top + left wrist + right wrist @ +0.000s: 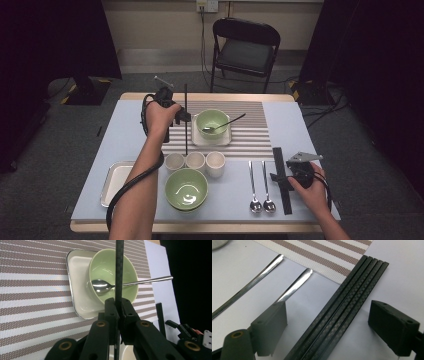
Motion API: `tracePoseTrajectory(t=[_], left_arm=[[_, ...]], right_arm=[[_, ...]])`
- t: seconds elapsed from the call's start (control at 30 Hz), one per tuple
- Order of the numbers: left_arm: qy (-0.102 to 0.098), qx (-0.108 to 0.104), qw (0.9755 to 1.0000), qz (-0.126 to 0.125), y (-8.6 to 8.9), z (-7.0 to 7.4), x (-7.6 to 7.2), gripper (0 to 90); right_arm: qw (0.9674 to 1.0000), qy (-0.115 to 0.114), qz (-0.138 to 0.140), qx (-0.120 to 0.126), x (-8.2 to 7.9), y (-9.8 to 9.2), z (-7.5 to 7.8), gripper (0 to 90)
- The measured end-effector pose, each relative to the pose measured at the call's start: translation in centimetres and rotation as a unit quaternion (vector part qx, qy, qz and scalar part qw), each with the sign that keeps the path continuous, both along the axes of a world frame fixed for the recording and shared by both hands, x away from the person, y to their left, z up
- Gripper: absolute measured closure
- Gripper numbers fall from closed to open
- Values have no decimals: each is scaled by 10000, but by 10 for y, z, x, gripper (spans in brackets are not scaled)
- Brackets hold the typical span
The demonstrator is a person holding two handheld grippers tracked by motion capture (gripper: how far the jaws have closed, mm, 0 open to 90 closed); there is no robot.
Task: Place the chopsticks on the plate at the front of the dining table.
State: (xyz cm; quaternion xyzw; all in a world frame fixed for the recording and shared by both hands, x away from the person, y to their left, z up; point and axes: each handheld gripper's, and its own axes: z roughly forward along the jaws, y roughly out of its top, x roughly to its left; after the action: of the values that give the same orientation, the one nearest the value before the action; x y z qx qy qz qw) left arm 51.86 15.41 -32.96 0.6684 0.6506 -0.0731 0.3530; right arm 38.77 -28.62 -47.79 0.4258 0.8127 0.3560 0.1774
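Now the left gripper (181, 118) pinches one black chopstick (186, 120) upright over the striped placemat (250, 130), near the table's far edge; by the near right corner, the right gripper (281, 176) straddles four chopsticks (280, 177), jaws spread.

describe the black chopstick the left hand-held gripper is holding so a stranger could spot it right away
Start at the striped placemat at the far middle of the table. At its left part, beside the green bowl with a spoon in it, the left hand-held gripper clamps a single black chopstick. Unlike the bundle of black chopsticks lying flat near the right hand-held gripper, this one is alone and gripped.
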Motion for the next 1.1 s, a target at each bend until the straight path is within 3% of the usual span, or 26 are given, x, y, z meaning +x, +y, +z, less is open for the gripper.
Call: tracePoseTrajectory(t=[0.57,1.1], left_arm=[[115,-21,9999,127,5,-13,15,860],[106,-36,9997,212,6,-21,25,860]], right_arm=[[10000,13,-7,-6,0,0,0,145],[10000,31,-11,8,0,0,0,144]])
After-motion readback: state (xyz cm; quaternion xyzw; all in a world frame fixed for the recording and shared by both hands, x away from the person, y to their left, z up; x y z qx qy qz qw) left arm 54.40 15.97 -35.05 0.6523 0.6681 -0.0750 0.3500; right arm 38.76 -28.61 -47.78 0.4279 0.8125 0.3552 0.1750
